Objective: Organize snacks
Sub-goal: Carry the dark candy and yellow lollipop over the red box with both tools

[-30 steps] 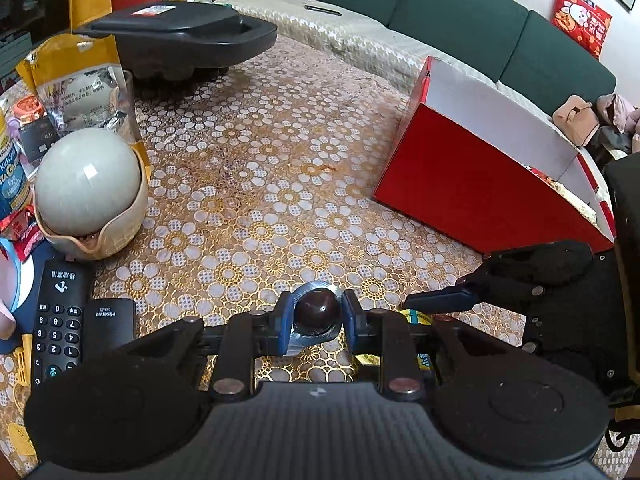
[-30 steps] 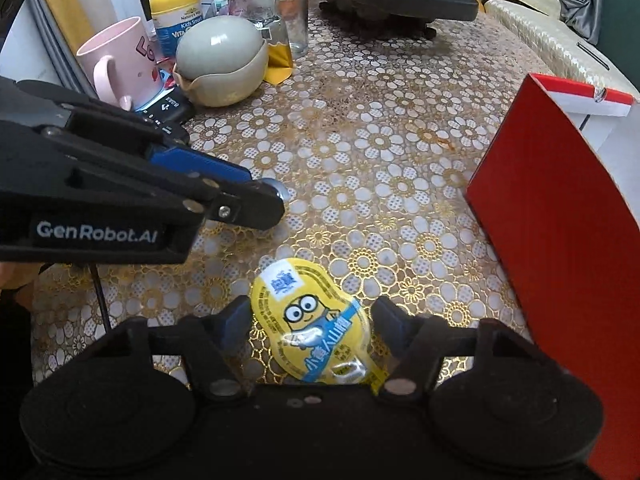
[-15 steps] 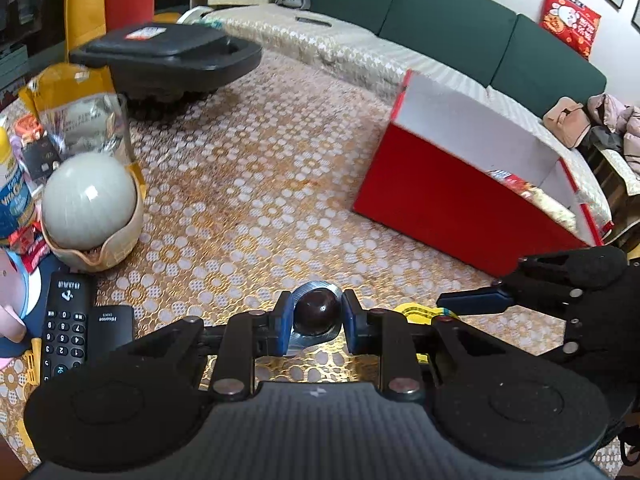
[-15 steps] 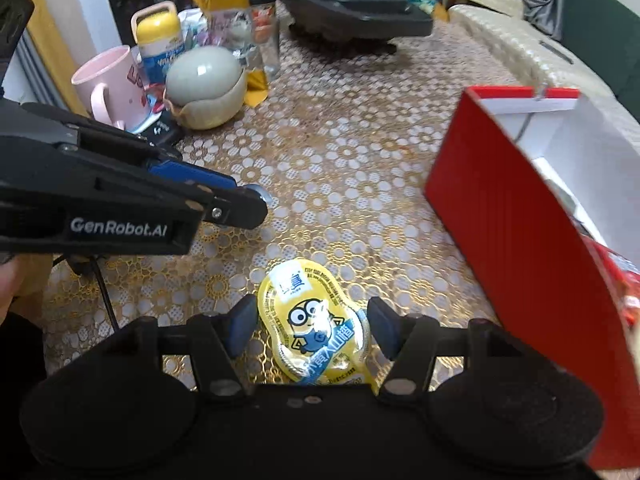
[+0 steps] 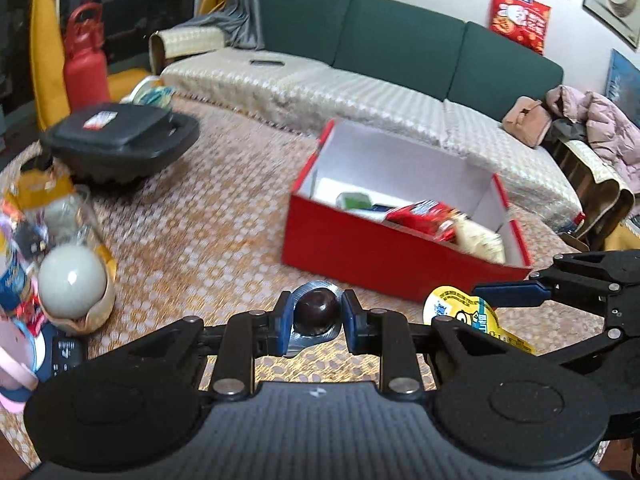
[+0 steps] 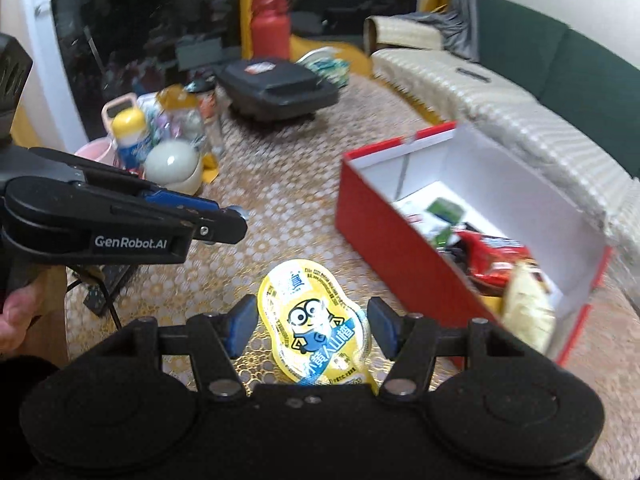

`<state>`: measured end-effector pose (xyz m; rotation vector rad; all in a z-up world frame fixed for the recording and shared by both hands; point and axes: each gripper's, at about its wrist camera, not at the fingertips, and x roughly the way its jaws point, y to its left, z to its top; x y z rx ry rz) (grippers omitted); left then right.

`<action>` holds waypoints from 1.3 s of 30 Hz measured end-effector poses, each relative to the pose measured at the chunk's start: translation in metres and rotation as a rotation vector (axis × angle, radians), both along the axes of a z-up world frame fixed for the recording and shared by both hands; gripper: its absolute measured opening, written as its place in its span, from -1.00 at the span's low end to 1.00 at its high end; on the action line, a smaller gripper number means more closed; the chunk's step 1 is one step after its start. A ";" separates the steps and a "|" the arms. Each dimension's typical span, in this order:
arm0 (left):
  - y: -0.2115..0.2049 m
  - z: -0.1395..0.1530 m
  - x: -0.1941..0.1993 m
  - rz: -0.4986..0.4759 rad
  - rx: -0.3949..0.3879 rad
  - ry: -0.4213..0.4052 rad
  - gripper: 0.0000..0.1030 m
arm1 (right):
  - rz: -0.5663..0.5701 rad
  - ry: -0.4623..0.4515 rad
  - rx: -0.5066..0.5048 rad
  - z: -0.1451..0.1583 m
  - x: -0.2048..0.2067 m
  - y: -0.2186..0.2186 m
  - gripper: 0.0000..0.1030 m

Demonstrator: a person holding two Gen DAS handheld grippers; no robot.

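Observation:
My left gripper [image 5: 314, 316] is shut on a dark round snack in a clear cup with a silver rim [image 5: 316, 312], held above the table. My right gripper [image 6: 312, 324] is shut on a yellow Minions jelly cup [image 6: 316, 320], also raised; that cup also shows in the left wrist view [image 5: 464, 312]. An open red box with a white inside [image 5: 360, 248] stands ahead of the left gripper and to the right of the right gripper [image 6: 376, 208]. It holds a red packet [image 6: 492, 256], green packets [image 6: 444, 212] and a pale bag [image 6: 524, 308].
The table [image 5: 200, 232] has a gold floral cloth. On its left side stand a grey ball in a bowl [image 5: 74, 280], a glass [image 5: 72, 212], a pink mug [image 6: 96, 152], a remote [image 5: 66, 354] and a black appliance [image 5: 120, 136]. A green sofa [image 5: 400, 52] lies behind.
Both grippers have risen from the table with their snacks held. The box's inside has come into view in both cameras.

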<state>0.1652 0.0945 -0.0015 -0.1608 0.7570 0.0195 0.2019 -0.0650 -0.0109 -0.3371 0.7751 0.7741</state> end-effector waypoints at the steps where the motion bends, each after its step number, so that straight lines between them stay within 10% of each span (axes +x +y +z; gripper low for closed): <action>1: -0.004 0.005 0.001 -0.008 0.005 -0.005 -0.52 | -0.015 -0.004 0.011 0.004 0.000 -0.005 0.15; 19: -0.066 0.059 0.071 -0.129 0.103 -0.036 -0.52 | -0.266 -0.087 0.127 0.049 0.039 -0.076 0.15; 39: -0.083 -0.019 0.173 -0.176 0.164 0.153 -0.52 | -0.443 0.017 0.054 -0.009 0.143 -0.088 0.15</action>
